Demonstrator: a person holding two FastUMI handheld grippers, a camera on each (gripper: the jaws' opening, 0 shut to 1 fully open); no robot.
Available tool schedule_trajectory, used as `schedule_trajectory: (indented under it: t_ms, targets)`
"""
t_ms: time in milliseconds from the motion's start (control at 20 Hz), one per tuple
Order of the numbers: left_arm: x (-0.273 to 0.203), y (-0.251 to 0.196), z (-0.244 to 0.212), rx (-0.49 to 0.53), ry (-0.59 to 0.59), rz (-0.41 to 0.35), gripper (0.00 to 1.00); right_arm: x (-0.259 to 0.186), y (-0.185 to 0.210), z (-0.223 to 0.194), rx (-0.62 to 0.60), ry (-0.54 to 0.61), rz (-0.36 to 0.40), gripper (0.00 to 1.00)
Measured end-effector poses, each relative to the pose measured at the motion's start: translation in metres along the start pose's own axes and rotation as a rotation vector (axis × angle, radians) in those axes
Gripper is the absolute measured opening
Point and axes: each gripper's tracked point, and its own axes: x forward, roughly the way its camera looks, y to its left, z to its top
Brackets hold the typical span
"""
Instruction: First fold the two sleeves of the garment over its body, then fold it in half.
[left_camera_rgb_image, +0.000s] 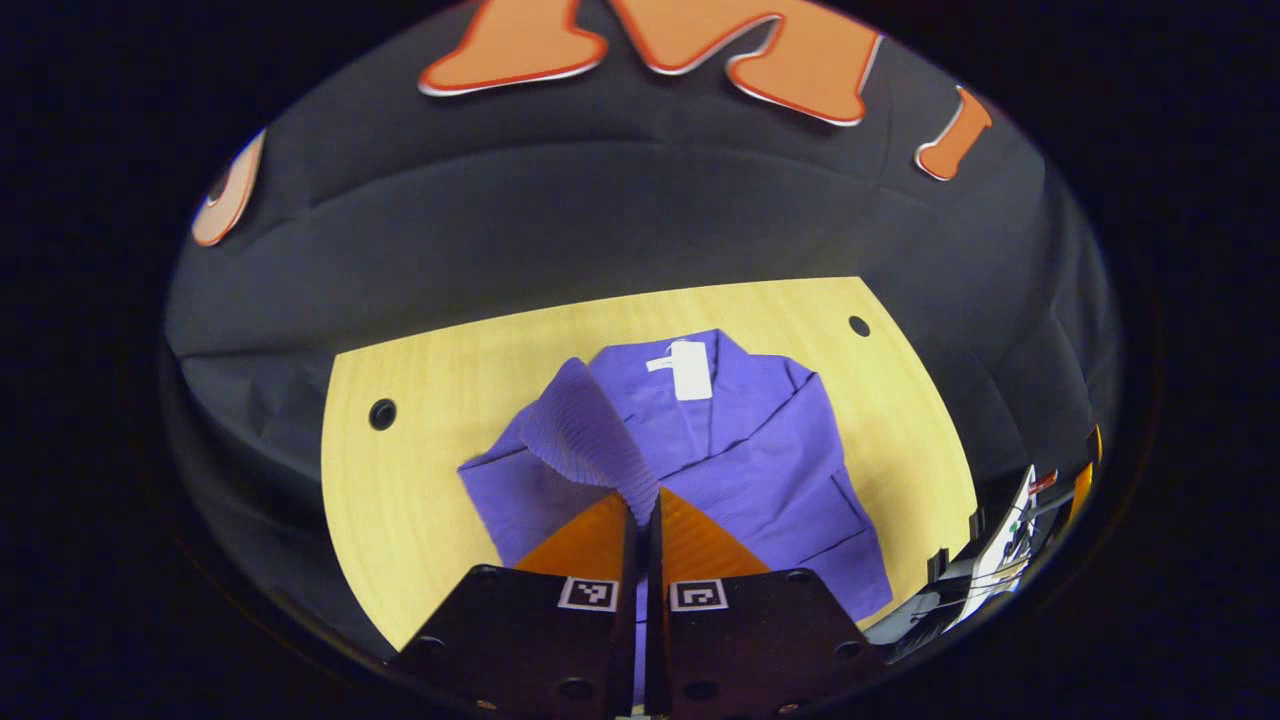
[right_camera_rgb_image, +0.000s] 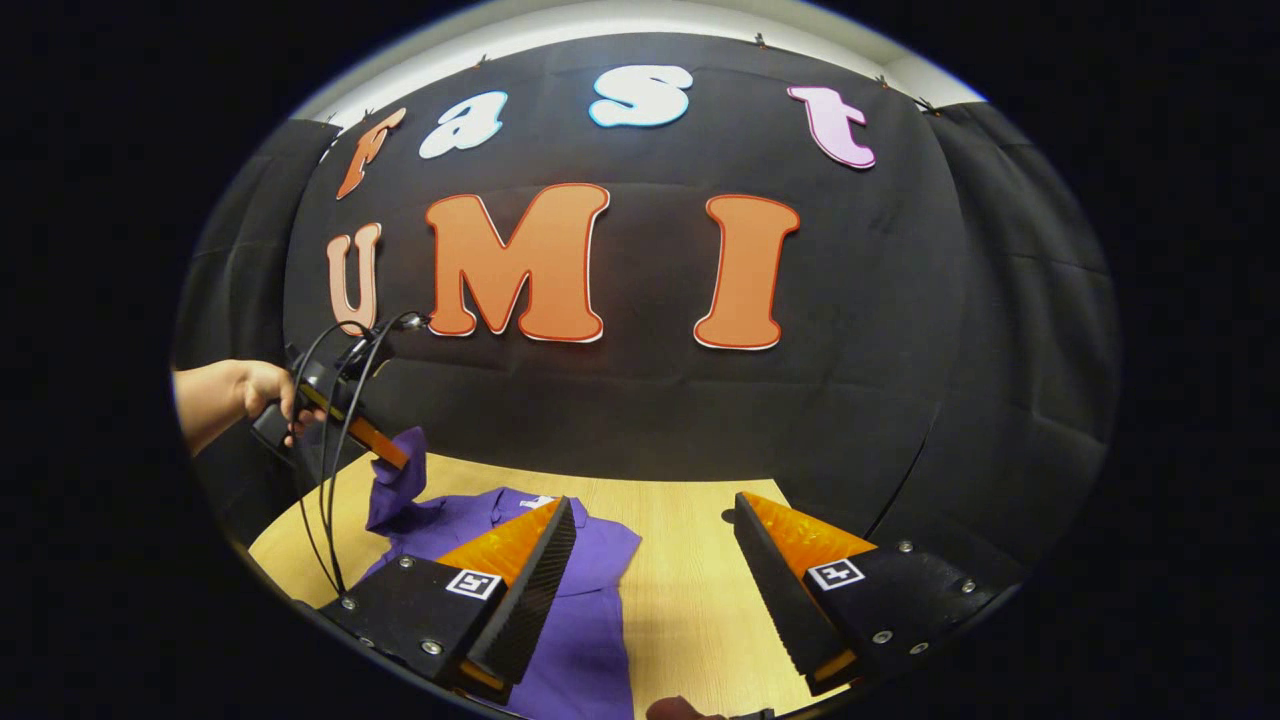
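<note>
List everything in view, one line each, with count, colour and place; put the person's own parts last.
garment: one, purple, spread on the table, one sleeve lifted.
tag: one, white, at the garment's collar.
table: one, light wood, dark holes near two corners, under the garment.
cables: a few, black, hanging from the left gripper.
left gripper: one, fingers shut on the sleeve, above the table.
right gripper: one, fingers open, above the garment's edge.
hand: one, holding the left gripper.
</note>
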Motion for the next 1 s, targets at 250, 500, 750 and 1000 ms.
schedule_trajectory:
  t_ms: [250,500,750,1000]
  targets:
    - [0.026,-0.066,0.027,0.067,-0.009,-0.033,0.05,-0.005,-0.028,-0.008,0.043,0.004,-0.015,0.95]
    - [0.048,-0.124,0.047,0.095,-0.064,-0.054,0.16,-0.008,-0.047,-0.014,0.112,0.012,-0.009,0.95]
    - [0.024,-0.166,0.062,0.11,-0.192,-0.132,0.68,0.0,-0.062,-0.021,0.133,0.022,-0.004,0.95]
    - [-0.037,-0.153,0.069,0.117,-0.354,-0.064,0.97,0.016,-0.055,-0.018,0.145,0.02,0.038,0.95]
